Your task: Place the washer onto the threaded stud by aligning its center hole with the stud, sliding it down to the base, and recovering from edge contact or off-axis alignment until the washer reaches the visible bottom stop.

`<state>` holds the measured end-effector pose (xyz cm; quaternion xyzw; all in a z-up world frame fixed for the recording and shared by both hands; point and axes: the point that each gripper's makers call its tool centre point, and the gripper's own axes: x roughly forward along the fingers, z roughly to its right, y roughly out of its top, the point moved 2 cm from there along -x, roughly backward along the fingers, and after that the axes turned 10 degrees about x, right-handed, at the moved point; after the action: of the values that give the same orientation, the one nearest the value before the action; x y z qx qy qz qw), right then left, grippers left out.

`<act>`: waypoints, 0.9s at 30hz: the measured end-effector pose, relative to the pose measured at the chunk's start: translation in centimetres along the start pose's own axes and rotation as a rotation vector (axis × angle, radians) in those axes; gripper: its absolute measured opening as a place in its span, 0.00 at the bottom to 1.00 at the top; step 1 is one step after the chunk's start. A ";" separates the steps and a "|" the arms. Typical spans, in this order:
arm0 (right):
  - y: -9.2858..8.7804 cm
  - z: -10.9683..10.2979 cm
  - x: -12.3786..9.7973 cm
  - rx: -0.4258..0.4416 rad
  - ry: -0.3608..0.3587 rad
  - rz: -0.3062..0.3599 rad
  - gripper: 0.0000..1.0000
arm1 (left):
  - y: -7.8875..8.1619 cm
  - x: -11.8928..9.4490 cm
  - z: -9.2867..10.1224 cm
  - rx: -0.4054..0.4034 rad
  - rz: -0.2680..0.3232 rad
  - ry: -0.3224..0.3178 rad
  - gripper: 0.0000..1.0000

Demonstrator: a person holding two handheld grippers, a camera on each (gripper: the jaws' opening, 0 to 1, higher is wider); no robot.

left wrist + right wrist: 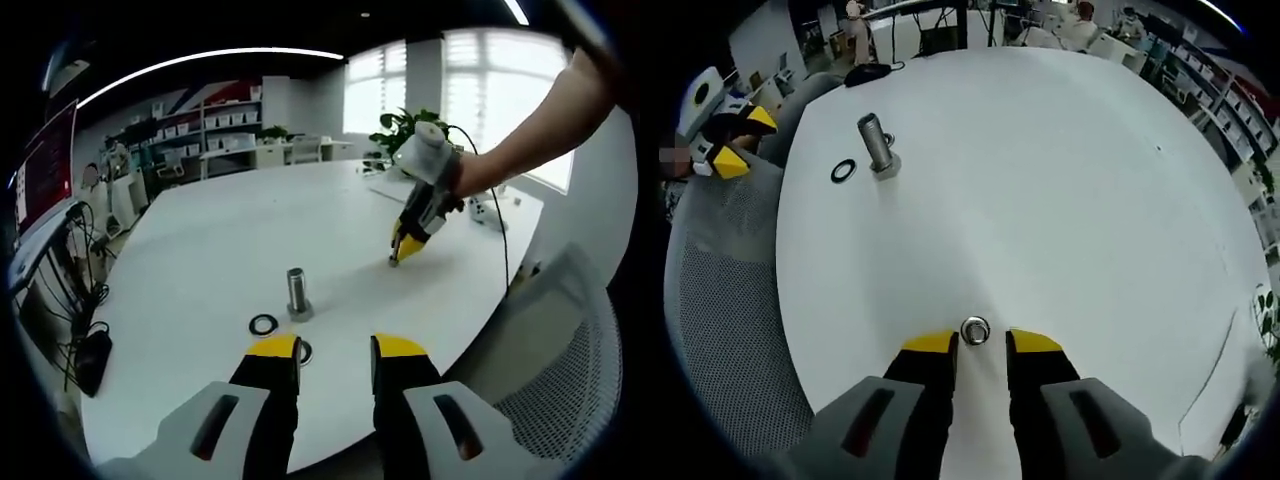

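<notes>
Gaping slightly, the right gripper holds nothing; its yellow-tipped fingers flank a small shiny washer lying flat on the white table, just ahead of the tips. Likewise parted and empty, the left gripper hovers at the table's near edge, beside a ring half hidden by one finger. Just beyond lie a dark ring and the upright grey stud on its base, bare. Farther right sits a mesh chair.
</notes>
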<state>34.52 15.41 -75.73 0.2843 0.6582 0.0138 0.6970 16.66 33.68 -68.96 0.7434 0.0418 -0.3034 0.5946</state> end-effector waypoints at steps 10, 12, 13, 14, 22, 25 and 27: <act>-1.1 -0.5 -1.5 0.056 -0.009 0.081 0.24 | -0.3 0.1 0.3 -0.012 -0.019 -0.019 0.26; -1.4 -0.5 -1.6 0.073 -0.011 0.099 0.24 | -0.4 0.1 0.3 -0.021 -0.025 -0.022 0.26; -1.4 -0.7 -1.7 0.085 -0.006 0.110 0.24 | -0.4 0.1 0.3 -0.025 -0.028 -0.024 0.26; -1.4 -0.8 -1.9 0.094 -0.004 0.124 0.24 | -0.4 0.1 0.3 -0.028 -0.026 -0.026 0.26; -1.4 -1.6 -3.5 0.177 -0.030 0.229 0.24 | -0.6 0.2 0.4 -0.035 -0.036 -0.031 0.27; -1.4 -2.7 -4.0 0.165 -0.045 0.271 0.24 | -0.5 0.2 0.4 -0.031 -0.035 -0.030 0.27; -1.6 -3.6 -4.0 0.144 -0.044 0.275 0.24 | -0.6 0.2 0.4 -0.028 -0.036 -0.029 0.27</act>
<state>30.07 13.83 -72.68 0.4211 0.5969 0.0554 0.6807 16.41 33.40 -69.60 0.7296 0.0510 -0.3241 0.6000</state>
